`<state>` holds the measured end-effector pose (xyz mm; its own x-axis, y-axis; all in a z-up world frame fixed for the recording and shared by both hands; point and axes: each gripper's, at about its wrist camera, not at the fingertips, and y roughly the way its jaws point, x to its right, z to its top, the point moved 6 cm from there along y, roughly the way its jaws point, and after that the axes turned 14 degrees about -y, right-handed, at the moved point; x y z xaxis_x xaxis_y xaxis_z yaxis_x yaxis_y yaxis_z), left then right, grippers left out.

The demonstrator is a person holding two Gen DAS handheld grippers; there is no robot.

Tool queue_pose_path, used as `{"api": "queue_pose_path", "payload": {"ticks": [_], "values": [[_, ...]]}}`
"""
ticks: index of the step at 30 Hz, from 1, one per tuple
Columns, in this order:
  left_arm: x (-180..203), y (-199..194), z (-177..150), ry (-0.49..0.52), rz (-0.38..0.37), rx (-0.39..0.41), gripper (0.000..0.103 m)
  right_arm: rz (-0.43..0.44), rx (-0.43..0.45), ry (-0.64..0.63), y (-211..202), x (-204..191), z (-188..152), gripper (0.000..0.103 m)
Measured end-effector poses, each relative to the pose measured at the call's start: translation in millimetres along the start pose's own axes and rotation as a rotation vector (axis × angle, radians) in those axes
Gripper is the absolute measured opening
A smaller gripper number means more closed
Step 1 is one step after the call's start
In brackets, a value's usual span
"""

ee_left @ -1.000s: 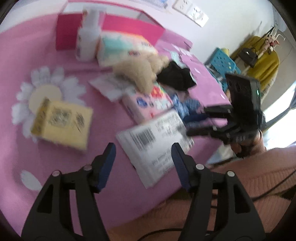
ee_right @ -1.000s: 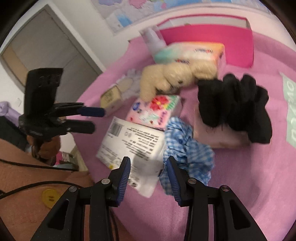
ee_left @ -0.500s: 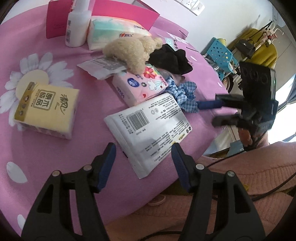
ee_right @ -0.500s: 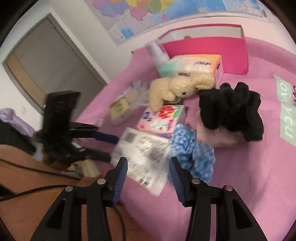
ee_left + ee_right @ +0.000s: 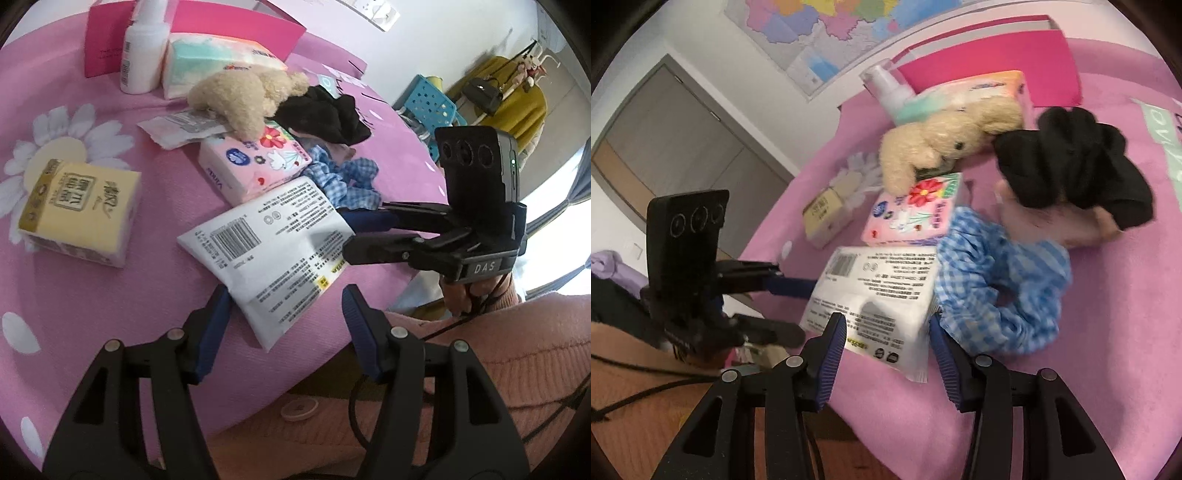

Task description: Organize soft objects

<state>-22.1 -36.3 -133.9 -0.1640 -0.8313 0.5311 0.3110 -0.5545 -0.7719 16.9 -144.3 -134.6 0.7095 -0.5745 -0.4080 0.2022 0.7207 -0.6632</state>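
A white flat packet (image 5: pixel 269 247) lies near the front edge of the pink table (image 5: pixel 110 288). My left gripper (image 5: pixel 282 295) is open, its jaws on either side of the packet's near corner. My right gripper (image 5: pixel 886 325) is open at the packet's (image 5: pixel 875 295) other end; it also shows in the left wrist view (image 5: pixel 345 230). A blue checked scrunchie (image 5: pixel 1001 291) lies right of it. Behind are a pink tissue pack (image 5: pixel 255 166), a beige plush toy (image 5: pixel 243 96), a black scrunchie (image 5: pixel 1075 162) and a yellow tissue pack (image 5: pixel 77 210).
A white bottle (image 5: pixel 142 55), a pastel tissue pack (image 5: pixel 218 59) and a magenta folder (image 5: pixel 229 26) stand at the back. A crumpled wrapper (image 5: pixel 181 125) lies by the plush toy. The table edge and my orange sleeve (image 5: pixel 480 369) are close in front.
Both grippers have moved in toward the white packet, the left to its near corner and the right to its far end. Both stayed open.
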Motion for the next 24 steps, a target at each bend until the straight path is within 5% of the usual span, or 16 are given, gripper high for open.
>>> {"api": "queue_pose_path", "payload": {"ticks": [6, 14, 24], "values": [[1.2, -30.4, 9.5, -0.006, -0.016, 0.075, 0.063, 0.028, 0.031, -0.011, 0.2, -7.9, 5.7, 0.037], [29.1, -65.6, 43.2, 0.090, 0.005, 0.197, 0.063, 0.032, 0.121, -0.082, -31.2, -21.0, 40.7, 0.037], [70.2, -62.6, 160.7, 0.206, 0.085, 0.317, 0.063, -0.098, 0.262, -0.143, -76.1, 23.3, 118.5, 0.037]]}}
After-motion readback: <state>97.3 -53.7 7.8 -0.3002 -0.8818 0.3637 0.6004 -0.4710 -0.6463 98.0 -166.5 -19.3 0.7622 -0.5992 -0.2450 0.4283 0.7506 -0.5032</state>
